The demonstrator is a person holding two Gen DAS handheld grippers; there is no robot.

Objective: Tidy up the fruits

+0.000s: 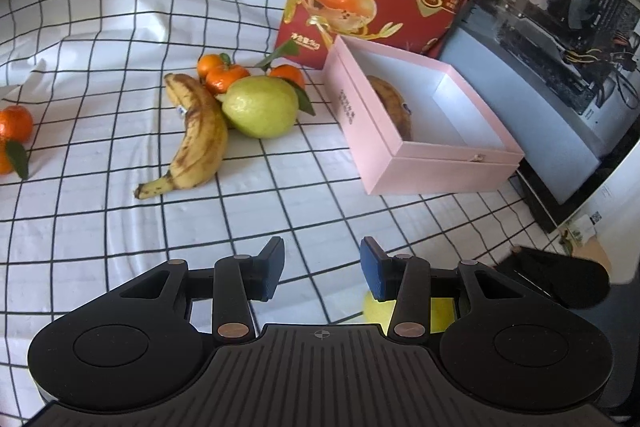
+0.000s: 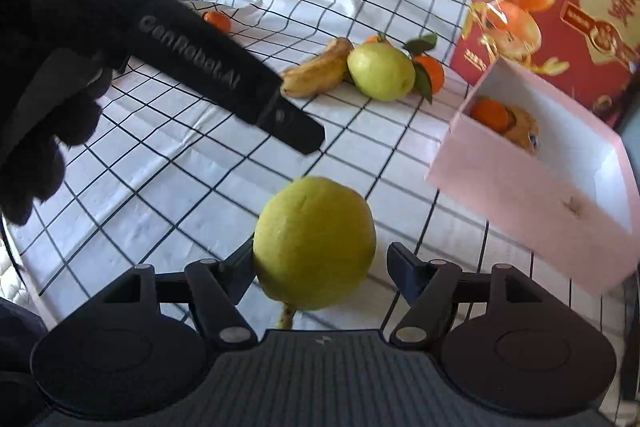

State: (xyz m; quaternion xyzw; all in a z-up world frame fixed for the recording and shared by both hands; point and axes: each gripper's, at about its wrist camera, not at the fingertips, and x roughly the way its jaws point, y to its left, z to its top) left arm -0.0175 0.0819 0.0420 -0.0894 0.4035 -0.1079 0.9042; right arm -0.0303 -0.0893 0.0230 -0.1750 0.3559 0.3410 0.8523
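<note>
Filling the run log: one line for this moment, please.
left gripper: open, empty | right gripper: open around pear | pink box: banana, tangerine inside

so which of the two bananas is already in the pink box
The darker, browner banana, lying inside the pink box. The yellower banana is out on the checked cloth beside a green pear.

Left wrist cam sits above the checkered cloth (image 1: 100, 227), looking down toward the pink box (image 1: 432, 163). Right wrist cam looks in low from the near side. Both catch the banana (image 1: 196, 139) pile and box.
</note>
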